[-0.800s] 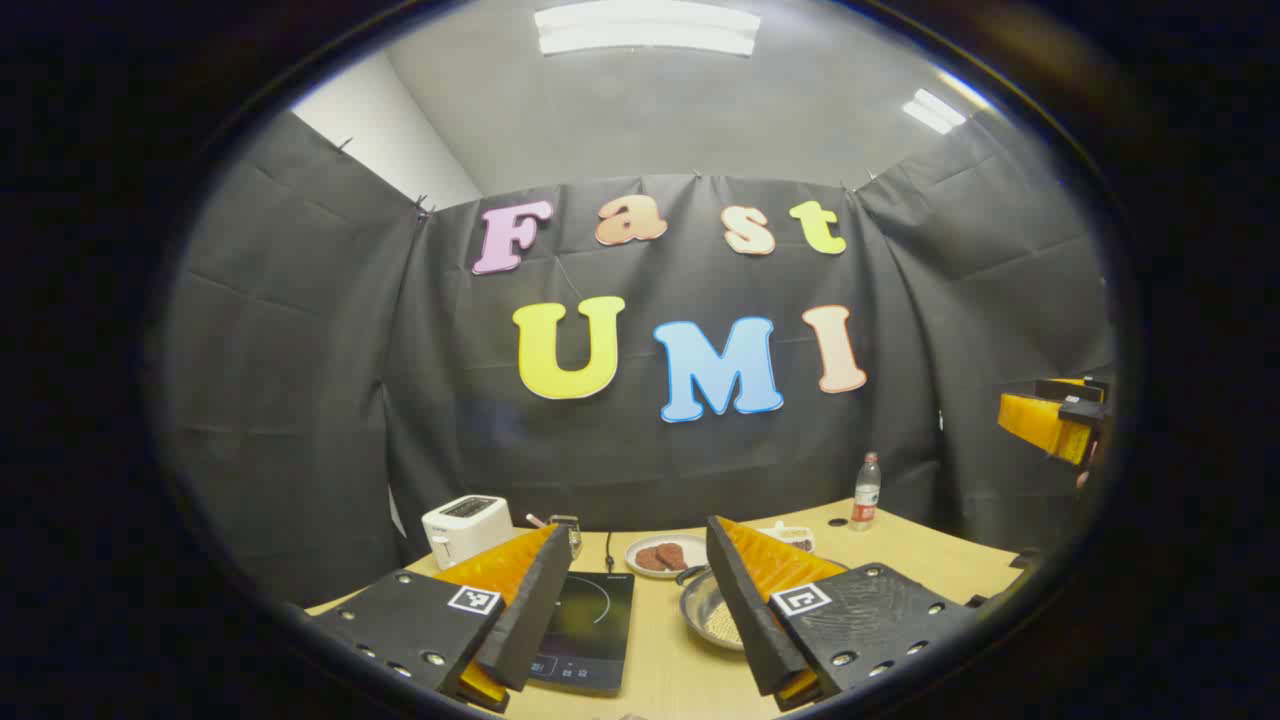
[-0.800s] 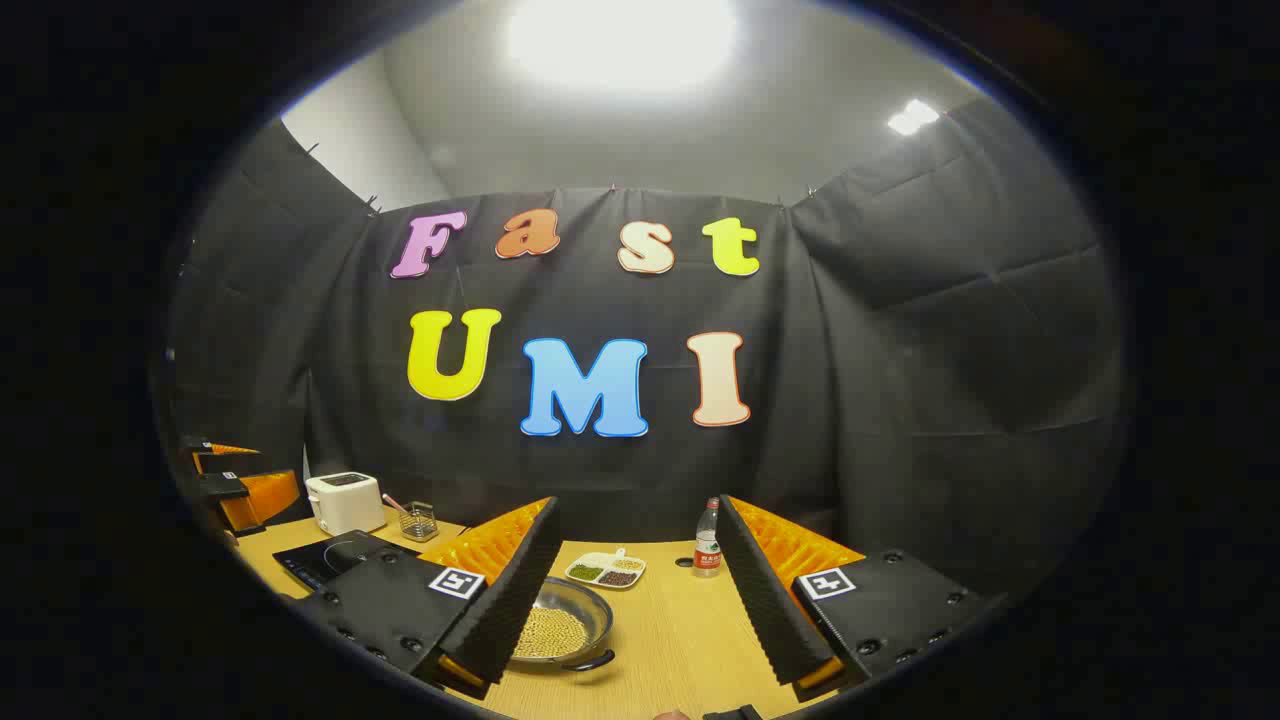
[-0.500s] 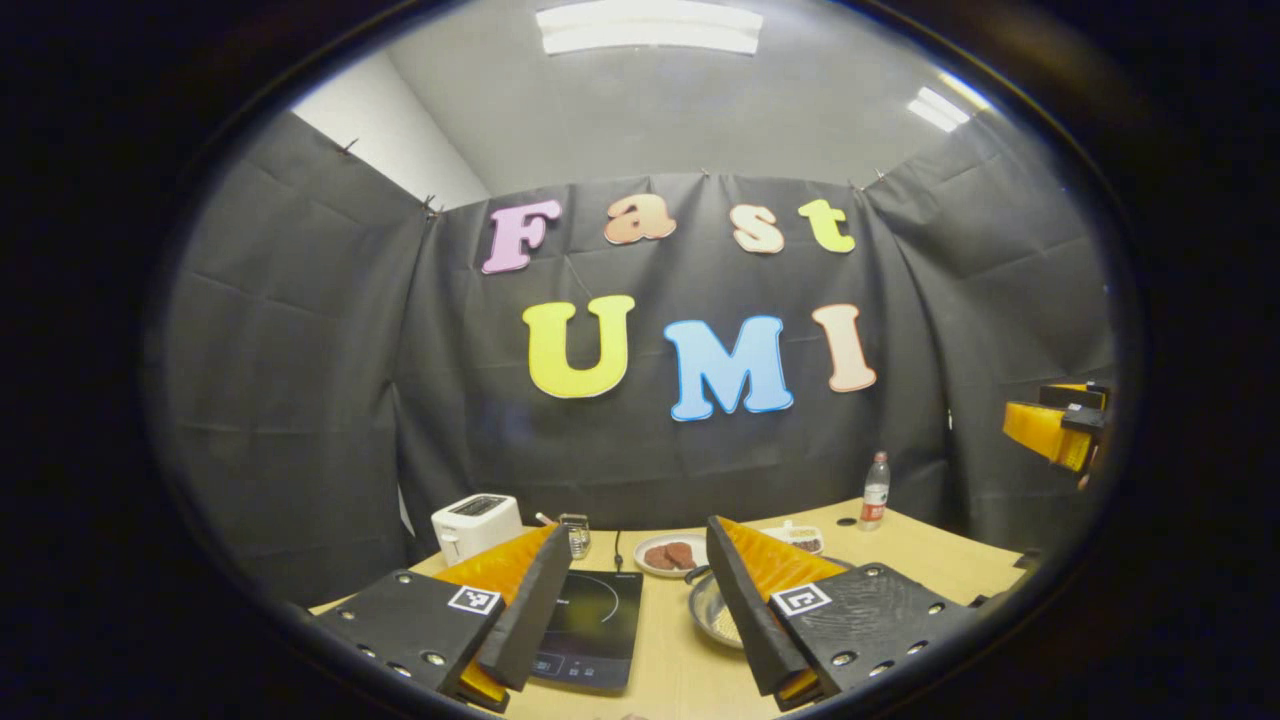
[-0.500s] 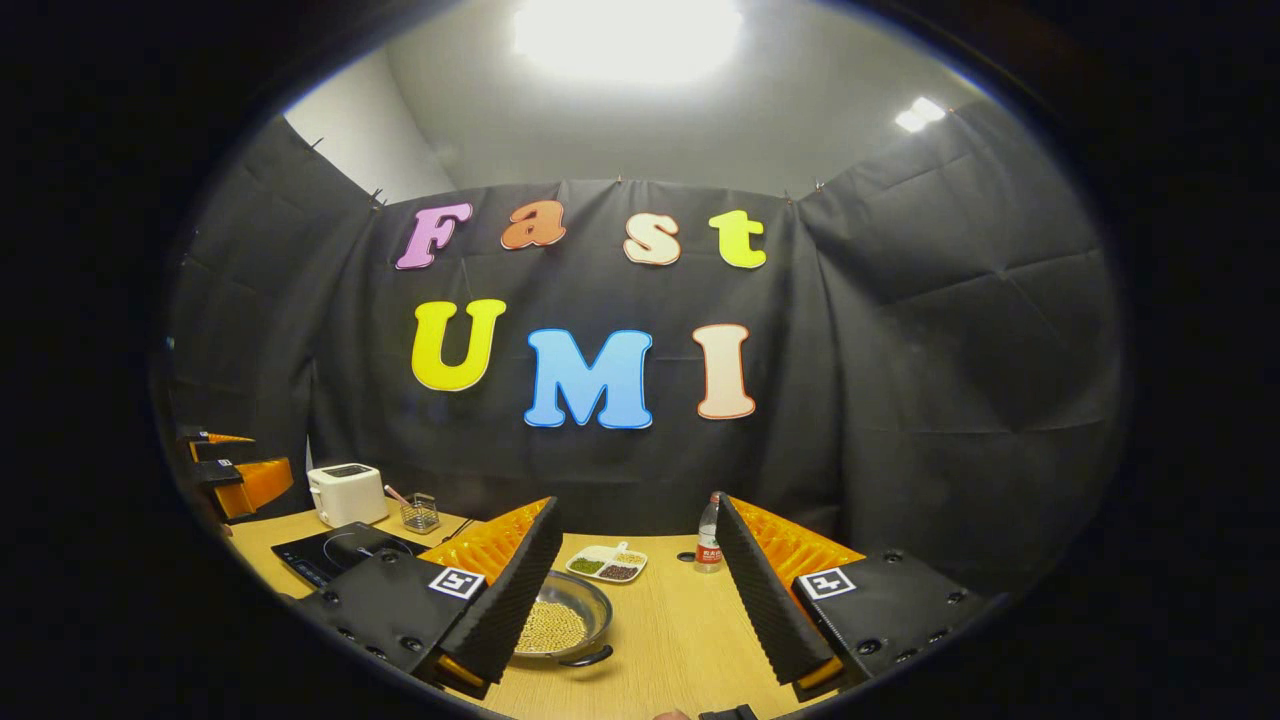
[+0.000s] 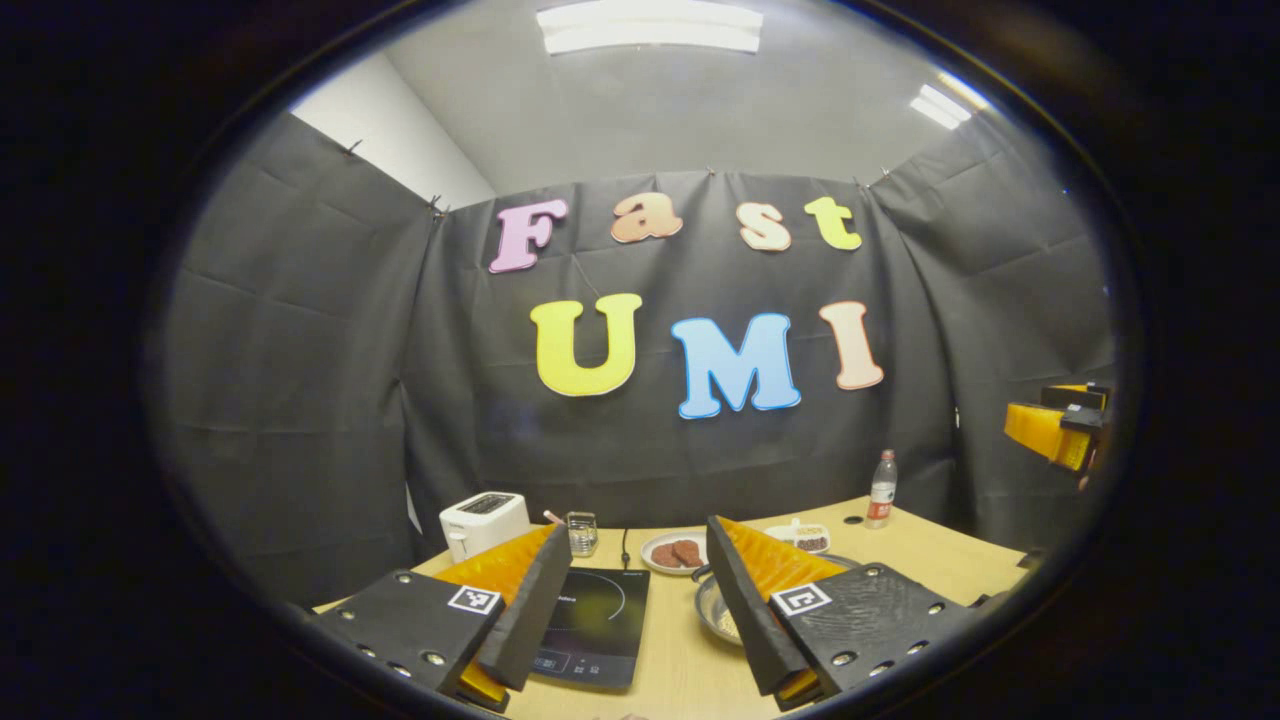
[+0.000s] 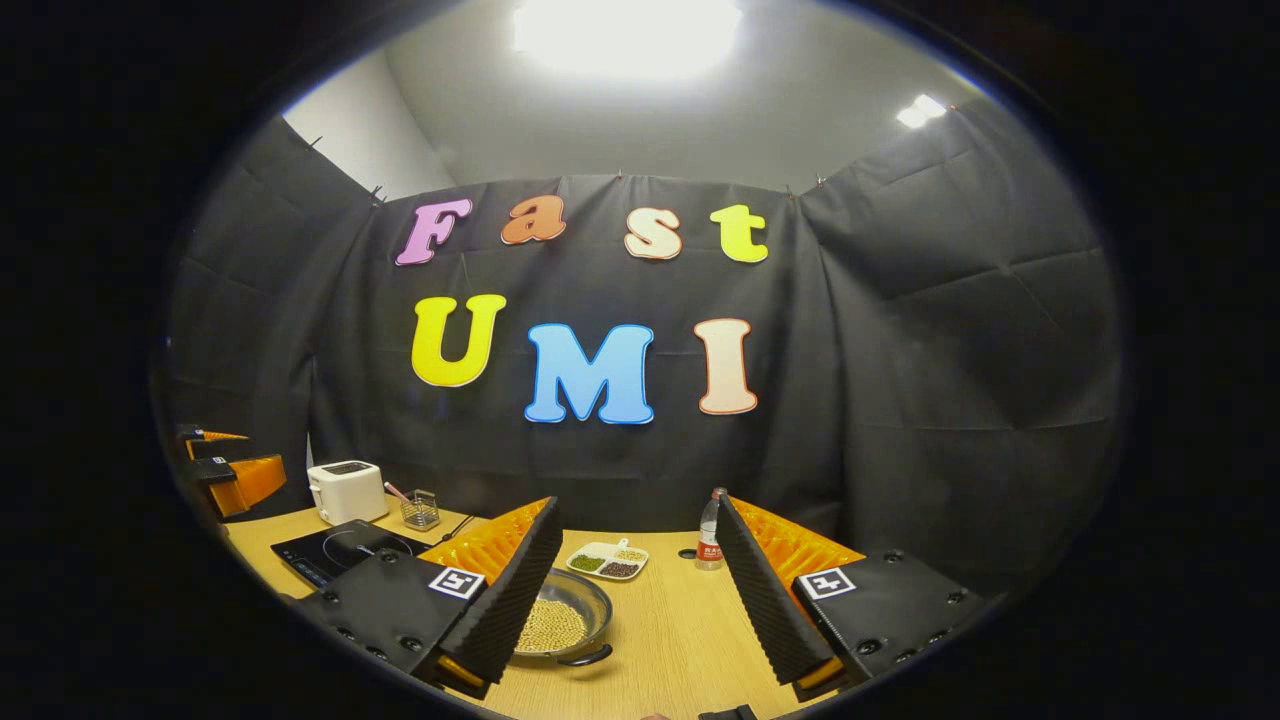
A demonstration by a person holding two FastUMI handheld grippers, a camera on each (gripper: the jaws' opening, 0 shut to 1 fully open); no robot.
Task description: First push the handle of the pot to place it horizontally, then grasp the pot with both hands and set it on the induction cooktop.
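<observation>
Both grippers hang above the near edge of the table (image 6: 690, 640) with their jaws spread wide and nothing between them. Seen in the left gripper view, the left gripper (image 5: 628, 560) frames the induction cooktop (image 5: 595, 625), which lies flat just inside its left finger, while the pot (image 5: 718, 610) sits beside the cooktop, mostly hidden behind the right finger. Seen in the right gripper view, the right gripper (image 6: 640, 550) has bare tabletop ahead between its 2 fingers; the pot (image 6: 560, 625) lies partly behind its left finger, filled with pale grains, with 1 dark handle (image 6: 585, 659) showing at the near rim. The other handle is hard to make out. The left gripper (image 6: 235, 475) also appears at the far left edge there, cut off.

Toward the back stand a white toaster (image 6: 346, 491), a small glass holder (image 6: 420, 512), a divided dish (image 6: 606, 562) of beans and a bottle (image 6: 708, 535) whose label is too small to read. A plate (image 5: 675, 552) with 2 brown pieces sits behind the cooktop. Square printed markers sit on the gripper bodies; the cooktop's panel writing is unreadable.
</observation>
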